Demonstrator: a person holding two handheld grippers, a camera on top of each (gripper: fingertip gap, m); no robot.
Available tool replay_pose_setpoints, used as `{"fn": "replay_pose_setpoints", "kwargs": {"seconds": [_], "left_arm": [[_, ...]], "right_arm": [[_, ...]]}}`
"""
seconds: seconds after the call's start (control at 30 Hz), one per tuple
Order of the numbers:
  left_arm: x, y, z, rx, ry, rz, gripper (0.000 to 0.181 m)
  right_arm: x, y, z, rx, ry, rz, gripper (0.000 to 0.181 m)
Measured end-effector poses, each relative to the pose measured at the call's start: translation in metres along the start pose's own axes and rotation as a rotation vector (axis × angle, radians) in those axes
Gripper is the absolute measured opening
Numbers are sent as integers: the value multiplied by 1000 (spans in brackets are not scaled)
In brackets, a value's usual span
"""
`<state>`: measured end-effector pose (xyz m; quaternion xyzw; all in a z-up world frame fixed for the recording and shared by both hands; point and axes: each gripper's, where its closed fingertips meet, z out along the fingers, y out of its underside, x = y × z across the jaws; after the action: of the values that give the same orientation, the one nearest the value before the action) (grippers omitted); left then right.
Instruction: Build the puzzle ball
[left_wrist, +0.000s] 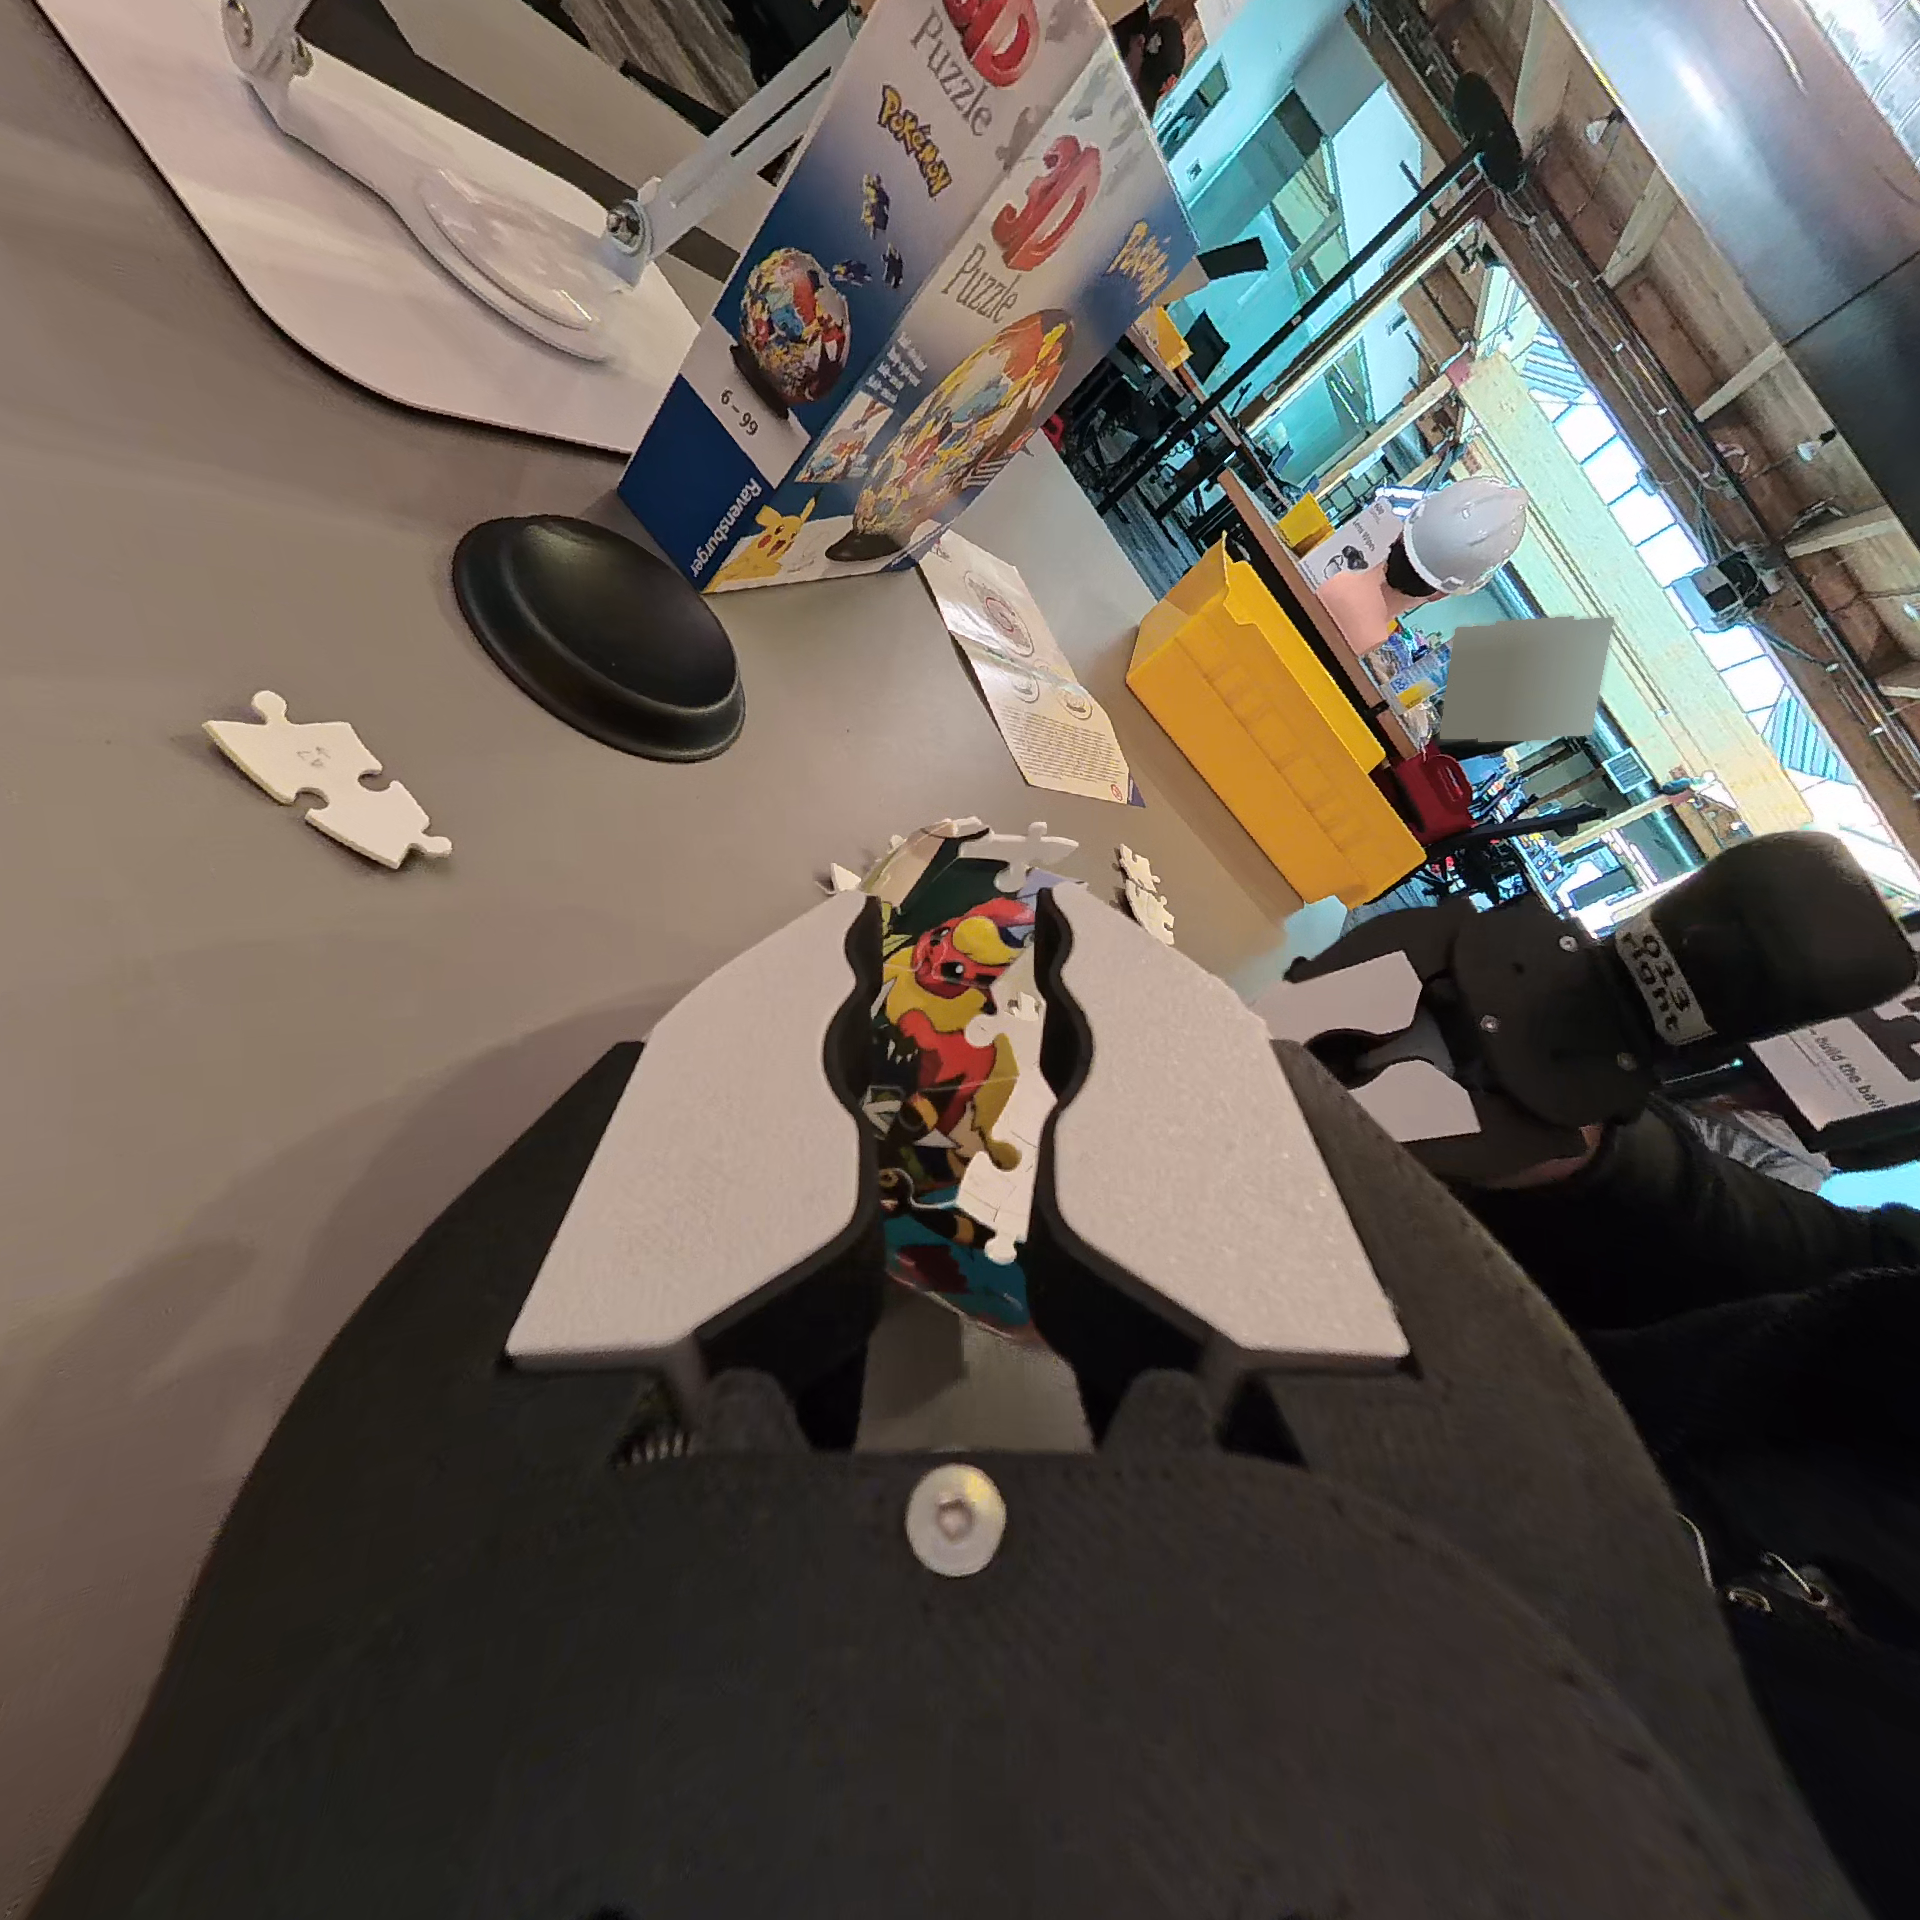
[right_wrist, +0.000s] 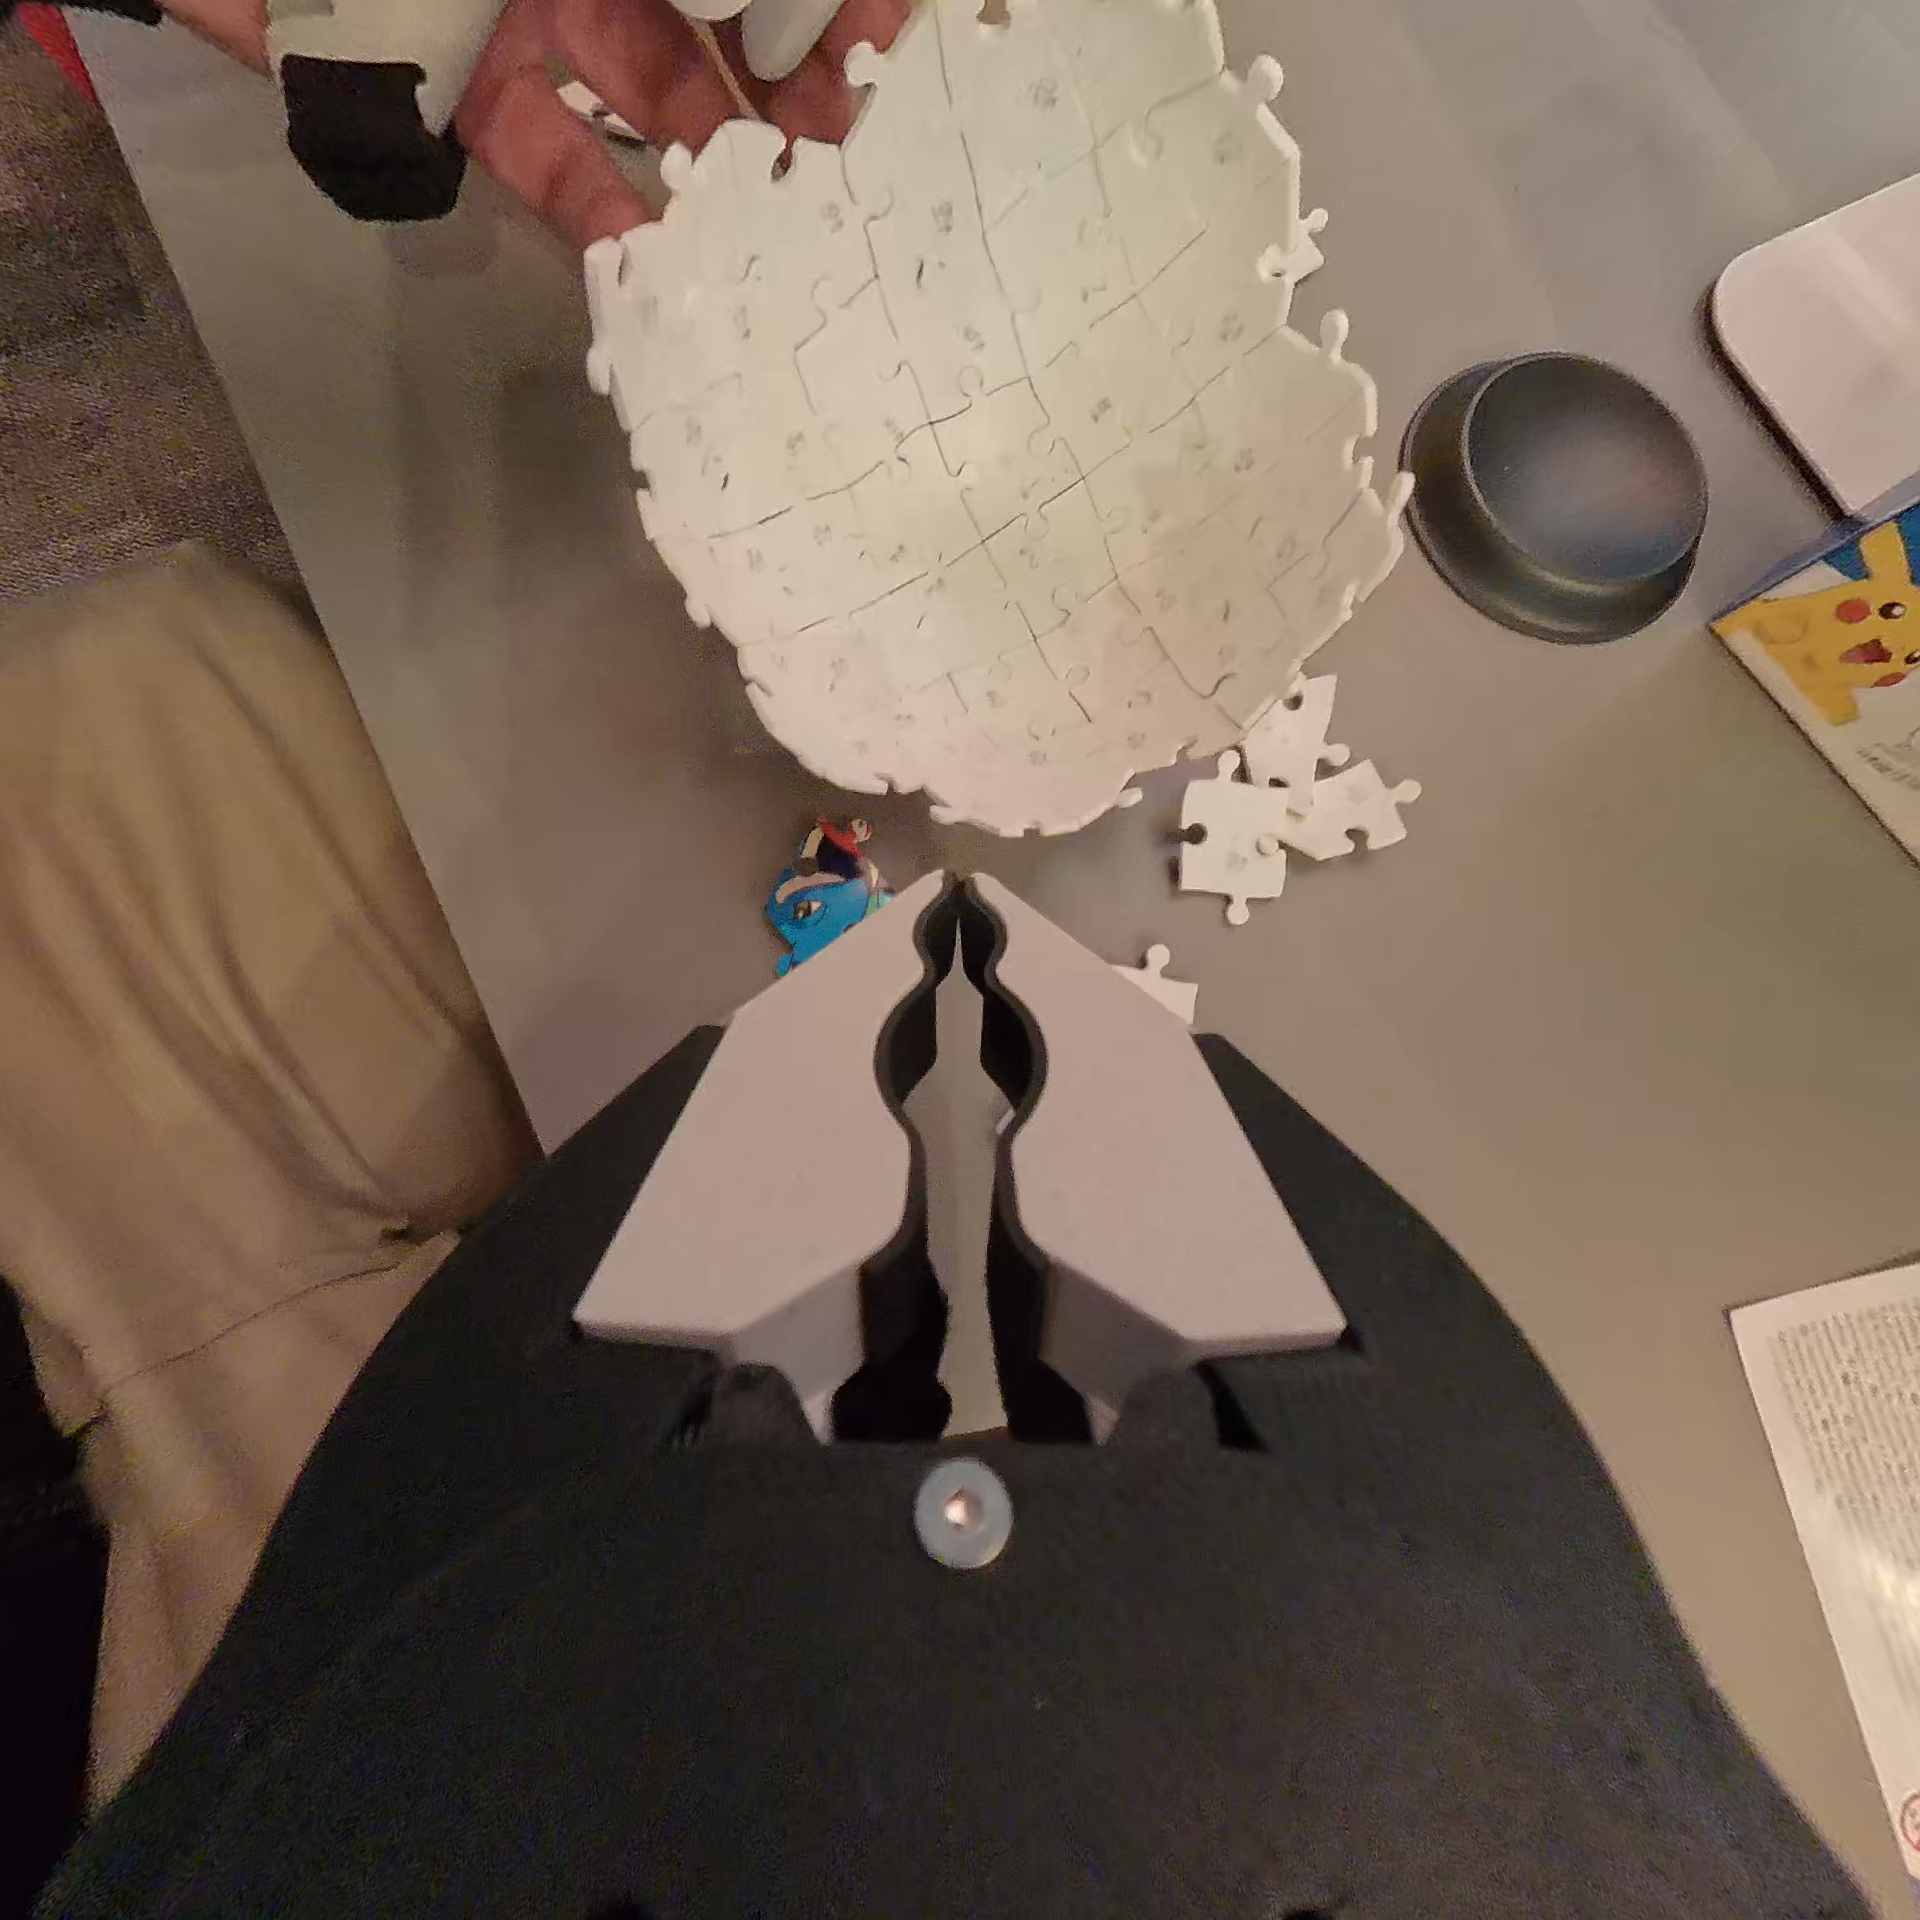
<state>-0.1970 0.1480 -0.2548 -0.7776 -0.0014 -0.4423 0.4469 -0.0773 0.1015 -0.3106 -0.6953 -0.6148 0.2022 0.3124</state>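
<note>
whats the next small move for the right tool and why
Probably open the right tool and lower it onto a loose white piece. It is shut and empty, the left tool holds the half-built shell up, and its rim is unfinished.

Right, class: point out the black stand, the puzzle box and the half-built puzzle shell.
black stand (right_wrist: 1558, 499), right wrist view, on its domed top.
puzzle box (left_wrist: 831, 343), left wrist view, on its printed side panel.
half-built puzzle shell (right_wrist: 987, 436), right wrist view, on its white inner face.
</note>
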Motion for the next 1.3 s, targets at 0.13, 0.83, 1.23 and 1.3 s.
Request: {"fn": "replay_pose_setpoints", "kwargs": {"seconds": [0.13,0.83,1.23,1.3], "left_arm": [[0,0,0,-2,0,3,27],[1,-5,0,5,14,0,28],[1,-8,5,7,13,2,28],[0,-9,5,7,13,0,29]], "right_arm": [[-18,7,0,-23,-75,-59,23],[-24,17,18,-9,5,63,0],[-4,26,27,-82,107,72,34],[3,24,29,-76,148,78,24]]}}
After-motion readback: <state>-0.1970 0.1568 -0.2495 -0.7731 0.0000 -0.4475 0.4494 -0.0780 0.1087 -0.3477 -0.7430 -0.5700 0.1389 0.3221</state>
